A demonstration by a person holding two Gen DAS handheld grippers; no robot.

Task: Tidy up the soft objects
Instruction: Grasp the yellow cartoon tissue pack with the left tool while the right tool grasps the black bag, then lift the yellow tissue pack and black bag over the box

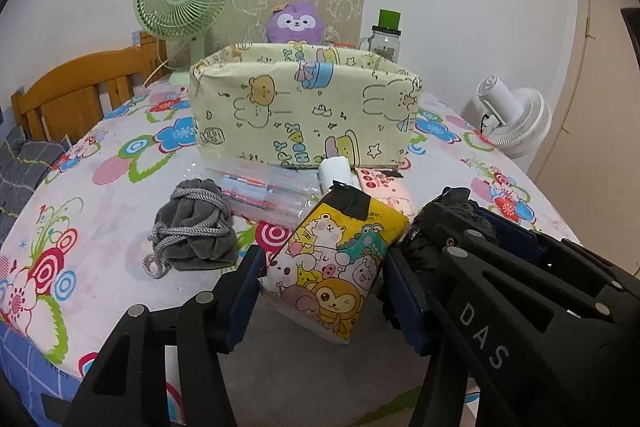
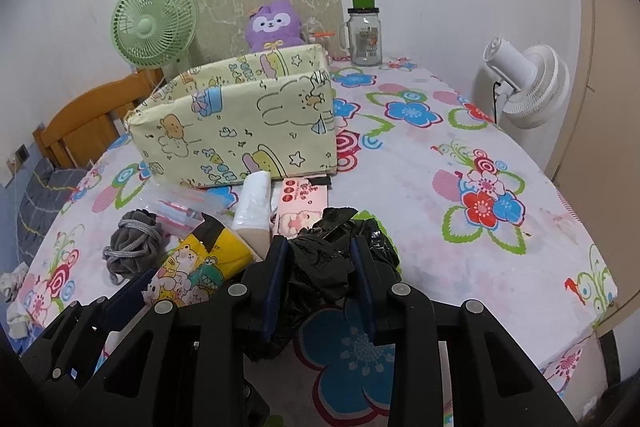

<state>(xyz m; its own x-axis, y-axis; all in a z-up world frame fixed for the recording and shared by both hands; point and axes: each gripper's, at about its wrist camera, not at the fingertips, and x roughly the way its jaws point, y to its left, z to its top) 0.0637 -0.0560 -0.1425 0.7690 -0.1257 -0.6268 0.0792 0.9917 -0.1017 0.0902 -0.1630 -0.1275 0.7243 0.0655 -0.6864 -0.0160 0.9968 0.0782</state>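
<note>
Closest to us, our left gripper (image 1: 324,291) sits spread wide around the cartoon tissue pack (image 1: 336,267), not squeezing it yet, while our right gripper (image 2: 320,287) is pinched on the crumpled black plastic bag (image 2: 332,259). Both lie just in front of the yellow fabric bin (image 1: 304,103), so we'd guess we're mid-pickup. Next up: clamp the pack, then lift both over the bin's front wall.

Open tablecloth (image 2: 460,239) right of fabric box (image 2: 240,131); clutter crowds box front; fans flank back corners.
</note>
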